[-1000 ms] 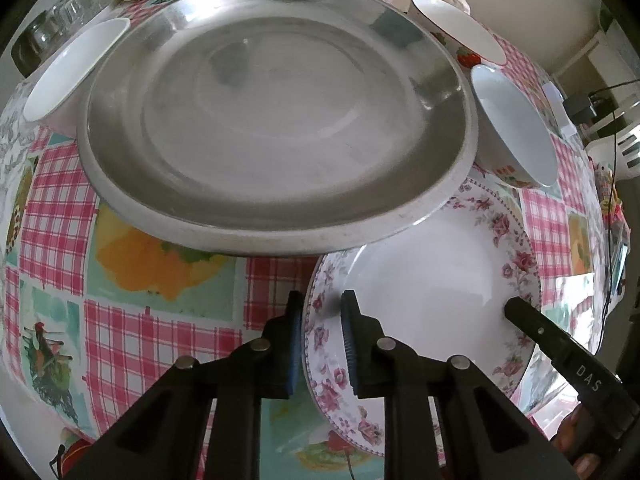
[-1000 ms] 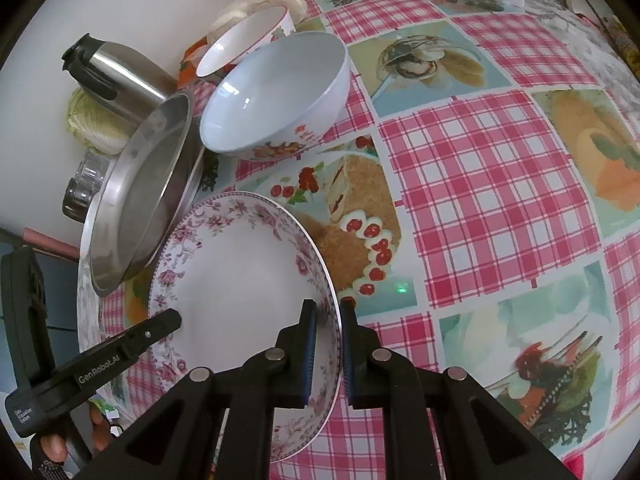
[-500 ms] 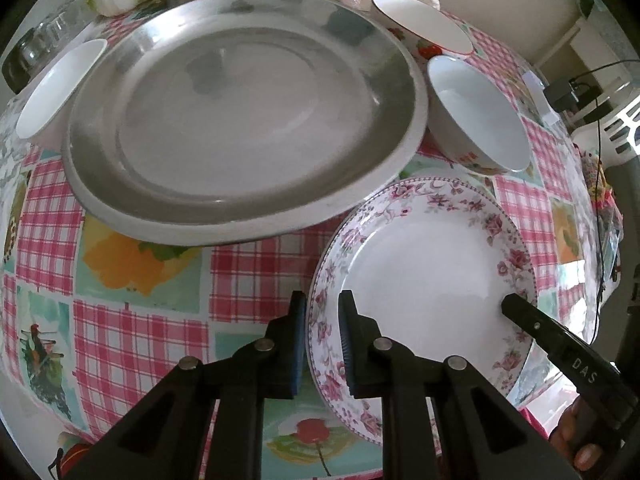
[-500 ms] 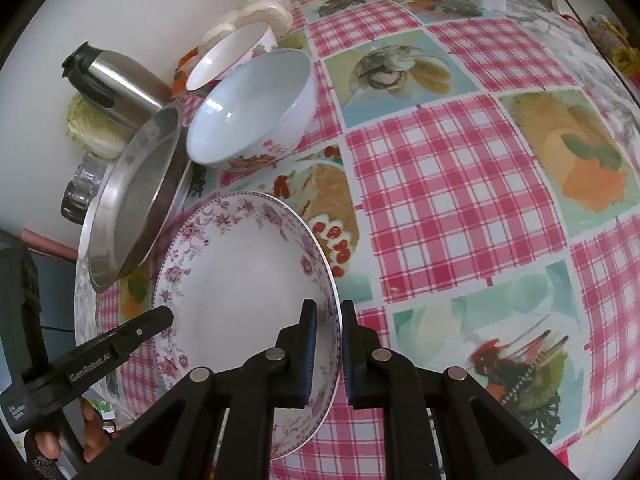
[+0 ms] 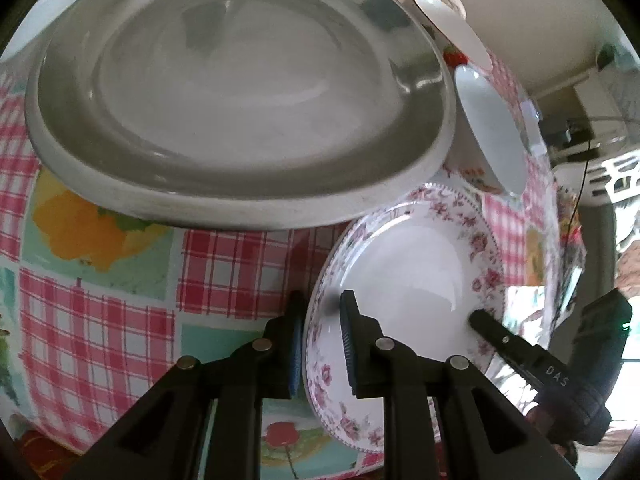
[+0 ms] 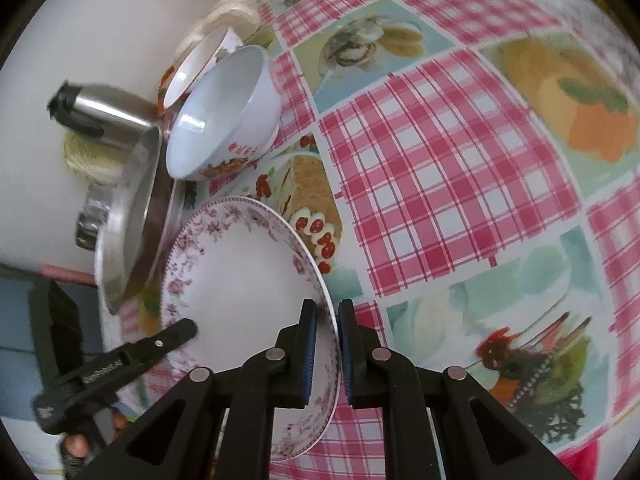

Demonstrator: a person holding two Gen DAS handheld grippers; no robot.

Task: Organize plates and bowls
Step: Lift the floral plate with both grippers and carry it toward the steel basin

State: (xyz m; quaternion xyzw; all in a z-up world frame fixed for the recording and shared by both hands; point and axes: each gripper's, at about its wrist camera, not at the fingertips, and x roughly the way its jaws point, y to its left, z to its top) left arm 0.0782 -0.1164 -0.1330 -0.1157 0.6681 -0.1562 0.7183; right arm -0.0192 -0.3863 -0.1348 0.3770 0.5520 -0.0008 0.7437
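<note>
A white plate with a pink floral rim [image 5: 408, 272] [image 6: 240, 272] is held tilted over the checked tablecloth by both grippers. My left gripper [image 5: 322, 308] is shut on its near-left rim. My right gripper [image 6: 327, 312] is shut on the opposite rim, and one of its fingers [image 5: 516, 350] shows across the plate. A large steel plate [image 5: 240, 92] [image 6: 128, 216] lies just beyond, its rim overlapping the floral plate's far edge in the left wrist view. A white bowl [image 5: 492, 128] [image 6: 224, 112] and a second bowl [image 5: 448, 28] [image 6: 200, 64] stand behind.
A steel kettle [image 6: 108, 116], a cabbage [image 6: 88, 160] and a glass jar [image 6: 90, 220] stand by the wall behind the steel plate. The pink checked tablecloth [image 6: 440, 180] stretches to the right. A person's hand [image 5: 560, 420] holds the right gripper.
Both grippers kept their hold on the floral plate. The plate has moved closer to the steel plate and tilted more, and the steel plate now fills more of the left wrist view.
</note>
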